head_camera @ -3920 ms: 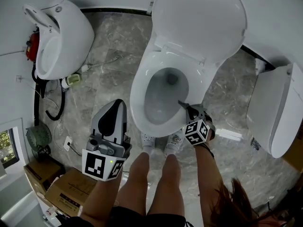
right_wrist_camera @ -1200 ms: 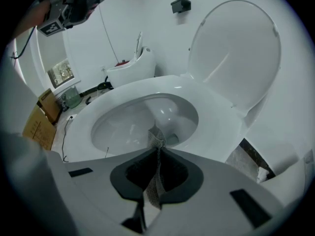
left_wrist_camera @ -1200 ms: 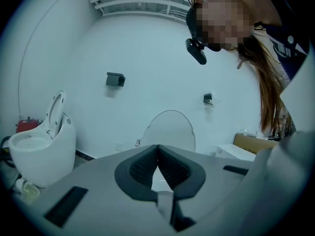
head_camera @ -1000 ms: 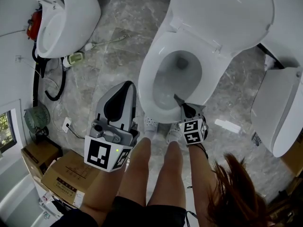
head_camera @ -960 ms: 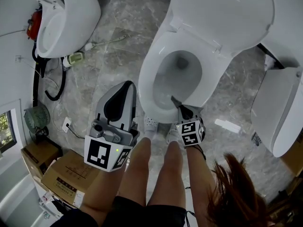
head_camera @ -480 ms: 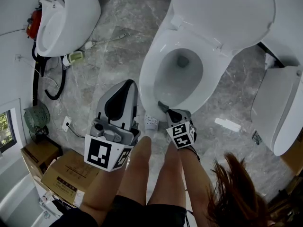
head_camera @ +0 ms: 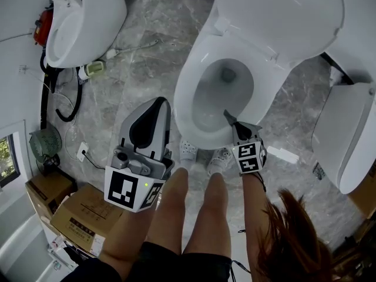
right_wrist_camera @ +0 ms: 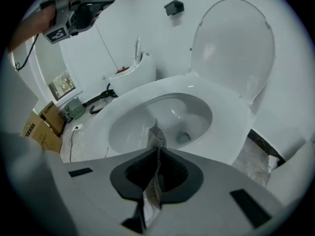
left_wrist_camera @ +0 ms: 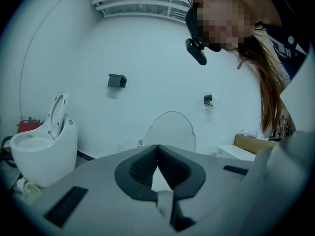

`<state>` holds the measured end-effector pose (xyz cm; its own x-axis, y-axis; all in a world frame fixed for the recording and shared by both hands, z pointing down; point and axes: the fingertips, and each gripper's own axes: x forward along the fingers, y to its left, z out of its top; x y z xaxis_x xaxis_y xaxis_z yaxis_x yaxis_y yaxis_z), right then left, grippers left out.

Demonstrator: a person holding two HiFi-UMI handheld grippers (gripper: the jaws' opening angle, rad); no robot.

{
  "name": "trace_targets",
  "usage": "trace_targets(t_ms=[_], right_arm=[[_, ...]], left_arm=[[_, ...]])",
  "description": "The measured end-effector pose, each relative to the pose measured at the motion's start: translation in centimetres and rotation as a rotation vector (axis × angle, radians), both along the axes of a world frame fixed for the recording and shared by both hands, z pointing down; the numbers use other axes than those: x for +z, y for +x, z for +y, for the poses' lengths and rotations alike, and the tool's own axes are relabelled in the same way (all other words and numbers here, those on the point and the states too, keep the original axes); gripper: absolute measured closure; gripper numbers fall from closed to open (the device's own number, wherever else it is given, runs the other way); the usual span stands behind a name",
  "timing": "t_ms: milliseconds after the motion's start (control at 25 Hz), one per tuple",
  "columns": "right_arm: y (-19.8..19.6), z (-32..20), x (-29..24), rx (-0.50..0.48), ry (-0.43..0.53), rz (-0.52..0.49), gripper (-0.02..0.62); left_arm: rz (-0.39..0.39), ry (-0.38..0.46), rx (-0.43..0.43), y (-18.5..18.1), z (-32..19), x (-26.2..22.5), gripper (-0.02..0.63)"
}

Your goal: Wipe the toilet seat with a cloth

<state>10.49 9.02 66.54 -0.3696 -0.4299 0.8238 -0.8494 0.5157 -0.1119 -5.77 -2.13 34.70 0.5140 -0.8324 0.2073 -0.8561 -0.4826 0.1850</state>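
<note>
Grey mesh cloth [right_wrist_camera: 157, 139] is hanging pinched in the right tongs [right_wrist_camera: 157, 150], its tip poking just over the near rim of the toilet seat [right_wrist_camera: 234, 127], which is stretching lengthwise away toward the raised lid [right_wrist_camera: 236, 38]. Left tongs [left_wrist_camera: 157, 149] are hovering pressed together on nothing, off to the seat's left, so the right is the nearer.

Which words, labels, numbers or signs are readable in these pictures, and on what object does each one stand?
No text can be read with certainty.
Cardboard boxes: dark print on top, too small to read.
Marker cubes on the left gripper and the right gripper: black-and-white square patterns only, no letters.
Cloth in the right gripper: woven pattern, no print.
</note>
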Motion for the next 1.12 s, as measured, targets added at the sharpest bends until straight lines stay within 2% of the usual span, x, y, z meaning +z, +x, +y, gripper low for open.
trace_targets(t_ms=[240, 320, 560, 800, 920, 1000, 1120], right_arm=[[1.0, -0.7, -0.4, 0.062, 0.041, 0.017, 0.558], [0.3, -0.3, -0.5, 0.099, 0.031, -0.012, 0.560], [-3.3, 2.3, -0.6, 0.122, -0.012, -0.094, 0.560], [-10.3, 5.5, -1.0, 0.052, -0.071, -0.191, 0.560], [-13.4, 6.4, -1.3, 0.052, -0.083, -0.243, 0.560], [-14.2, 6.5, -1.3, 0.054, -0.087, -0.262, 0.560], [-14.2, 6.5, -1.2, -0.007, -0.082, -0.260, 0.560]], left_arm=[[0.000, -0.003, -0.006, -0.1, -0.1, 0.1, 0.589], [0.001, -0.005, -0.005, -0.1, 0.0, 0.1, 0.589], [-0.001, -0.006, 0.000, 0.2, -0.1, 0.4, 0.589], [-0.004, -0.009, 0.011, 0.6, -0.1, 0.5, 0.589], [-0.005, -0.007, 0.011, 0.4, -0.1, 0.4, 0.589], [-0.006, -0.006, 0.010, 0.4, -0.2, 0.5, 0.589], [-0.007, -0.008, 0.007, 0.3, -0.2, 0.7, 0.589]])
